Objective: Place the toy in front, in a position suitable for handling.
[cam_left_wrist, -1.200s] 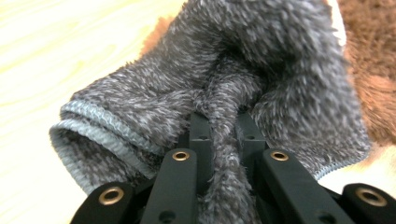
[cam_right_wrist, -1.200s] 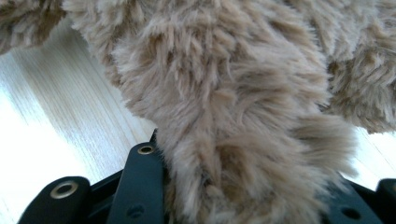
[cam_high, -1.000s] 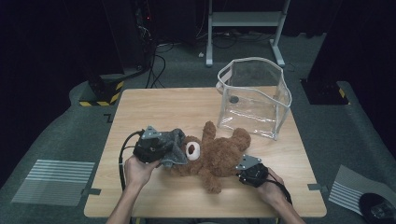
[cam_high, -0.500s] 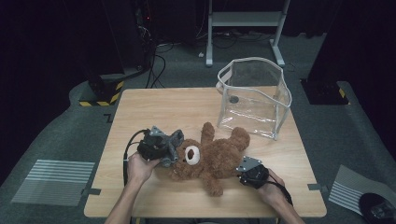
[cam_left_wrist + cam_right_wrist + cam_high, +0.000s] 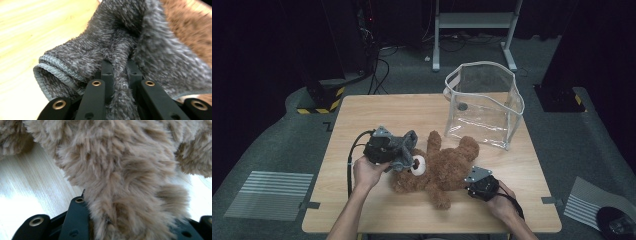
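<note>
A brown teddy bear (image 5: 447,167) lies on its back in the middle of the wooden table (image 5: 377,112). My left gripper (image 5: 398,150) is at the bear's head, shut on a grey fleece cloth (image 5: 406,145) that drapes against the head. In the left gripper view the cloth (image 5: 100,52) is pinched in a fold by my left gripper (image 5: 119,66), with brown bear fur (image 5: 190,27) just behind. My right gripper (image 5: 472,186) is shut on one of the bear's lower limbs. In the right gripper view that furry limb (image 5: 130,190) runs down into my right gripper (image 5: 135,222).
A clear plastic bag with white trim (image 5: 484,102) stands open at the back right of the table, just beyond the bear. Bare tabletop lies at the far left and along the near edge. Dark floor, cables and a metal stand surround the table.
My left gripper has carried the grey cloth a little to the right and away from the person, closer over the bear's head. The right gripper and the bear's legs have stayed put.
</note>
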A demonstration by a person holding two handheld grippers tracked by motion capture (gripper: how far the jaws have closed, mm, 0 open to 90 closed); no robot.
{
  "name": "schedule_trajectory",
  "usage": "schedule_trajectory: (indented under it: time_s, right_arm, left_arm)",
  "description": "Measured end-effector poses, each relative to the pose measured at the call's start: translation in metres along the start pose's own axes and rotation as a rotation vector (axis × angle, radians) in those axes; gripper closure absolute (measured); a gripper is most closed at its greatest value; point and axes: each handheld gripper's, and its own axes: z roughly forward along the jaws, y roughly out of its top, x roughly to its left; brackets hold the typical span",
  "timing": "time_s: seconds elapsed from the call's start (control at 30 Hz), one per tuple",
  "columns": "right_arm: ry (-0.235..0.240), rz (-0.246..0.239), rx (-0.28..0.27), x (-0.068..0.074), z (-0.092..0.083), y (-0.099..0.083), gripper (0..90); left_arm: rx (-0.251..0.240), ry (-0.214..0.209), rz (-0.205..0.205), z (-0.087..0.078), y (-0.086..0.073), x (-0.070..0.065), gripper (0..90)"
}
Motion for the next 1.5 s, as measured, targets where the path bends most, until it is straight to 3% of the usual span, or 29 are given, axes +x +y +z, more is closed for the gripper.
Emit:
schedule_trajectory:
  time_s: [0.07,0.2,0.23,0.33,0.57,0.7,0.77,0.9,1.07,1.17,1.27,1.5]
  right_arm:
    - [0.000,0.001,-0.005,0.000,0.000,0.001,64.8]
    - [-0.003,-0.004,-0.008,0.000,0.001,0.003,64.8]
    - [-0.004,-0.005,-0.007,0.000,0.001,0.002,64.8]
    - [-0.005,-0.006,-0.001,0.000,0.001,0.003,64.8]
    - [0.000,-0.012,0.000,0.002,0.004,0.009,64.8]
    - [0.002,-0.025,-0.001,0.005,0.007,0.015,64.7]
    - [0.000,-0.024,0.000,0.006,0.007,0.016,64.7]
    - [0.005,-0.025,-0.001,0.005,0.007,0.015,64.6]
    - [0.003,-0.027,-0.003,0.005,0.008,0.015,64.6]
    - [0.002,-0.024,0.000,0.005,0.008,0.015,64.6]
    - [0.002,-0.028,0.004,0.005,0.008,0.015,64.7]
    - [-0.004,-0.027,0.005,0.006,0.008,0.015,64.7]
  left_arm:
    - [0.026,0.008,-0.009,0.006,-0.002,0.004,80.6]
    - [0.092,0.099,0.005,0.007,-0.009,0.014,80.6]
    - [0.081,0.103,-0.006,0.005,-0.011,0.017,80.6]
    - [0.006,0.047,-0.053,-0.008,-0.015,0.020,80.7]
    - [-0.085,-0.071,0.022,-0.028,0.004,-0.007,80.5]
    - [-0.020,-0.058,0.074,-0.014,0.016,-0.019,80.5]
    - [-0.009,-0.057,0.045,-0.009,0.015,-0.013,80.5]
    - [0.057,0.001,0.027,-0.003,0.009,-0.002,80.6]
    - [0.075,0.038,-0.011,-0.002,0.002,0.012,80.5]
    - [0.028,-0.005,-0.039,-0.005,0.002,0.017,80.4]
    - [-0.009,-0.045,-0.027,-0.005,0.008,0.014,80.2]
    - [0.009,-0.090,0.022,0.012,0.032,0.003,80.1]
